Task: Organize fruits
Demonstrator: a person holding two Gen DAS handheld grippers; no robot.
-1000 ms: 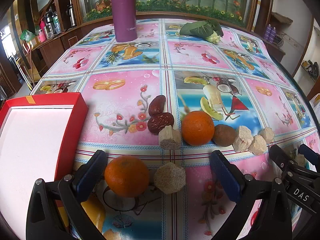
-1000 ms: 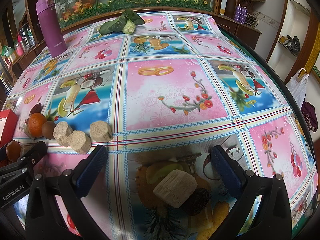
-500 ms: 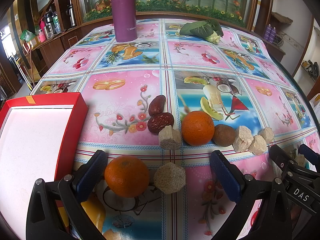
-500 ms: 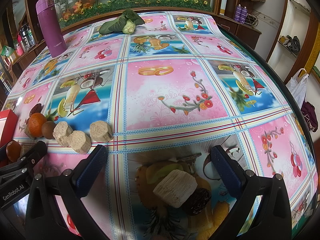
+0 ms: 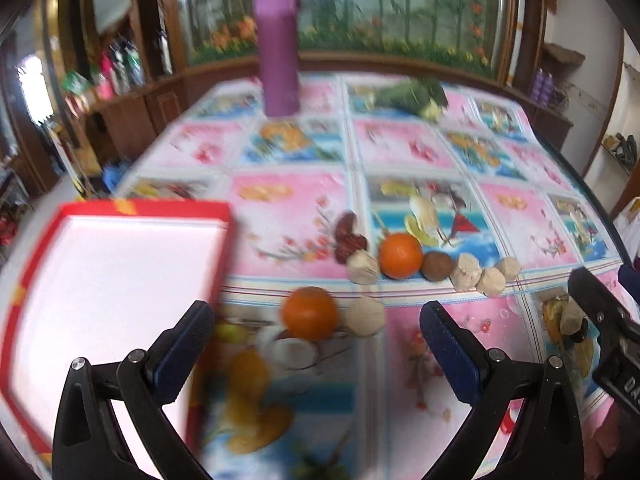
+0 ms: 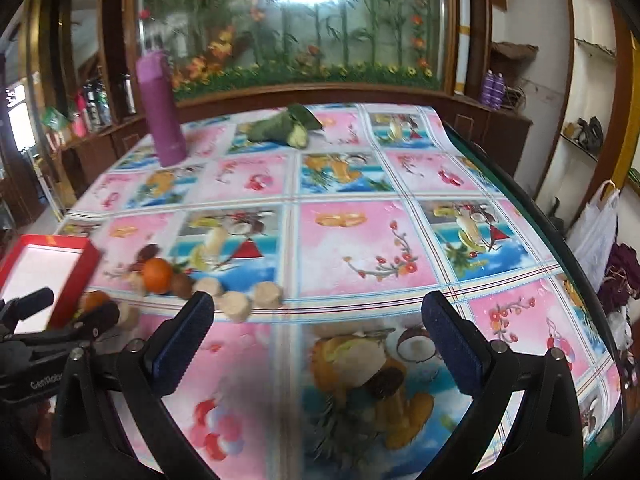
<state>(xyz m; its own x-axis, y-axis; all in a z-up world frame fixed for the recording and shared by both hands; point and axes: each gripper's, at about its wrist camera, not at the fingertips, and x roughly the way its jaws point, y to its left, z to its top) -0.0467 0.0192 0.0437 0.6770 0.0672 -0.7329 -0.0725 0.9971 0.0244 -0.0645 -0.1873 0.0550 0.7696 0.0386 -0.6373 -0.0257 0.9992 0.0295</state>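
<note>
Nothing is sorted yet: the red box [image 5: 116, 300] at left of frame is bare, and the oranges [image 5: 310, 312], dates [image 5: 348, 236] and tan chunks [image 5: 466, 276] all lie on the cloth at centre. Both the left gripper [image 5: 316, 332] and right gripper [image 6: 316, 328] gape wide, holding nothing

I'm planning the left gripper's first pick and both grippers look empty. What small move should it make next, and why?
Probably ease the left gripper forward and down until its open fingers straddle the near orange. That orange lies just ahead of the gap, closest of the fruit, with the red box right beside it to the left. A beige chunk touches its right side, so close carefully.
</note>
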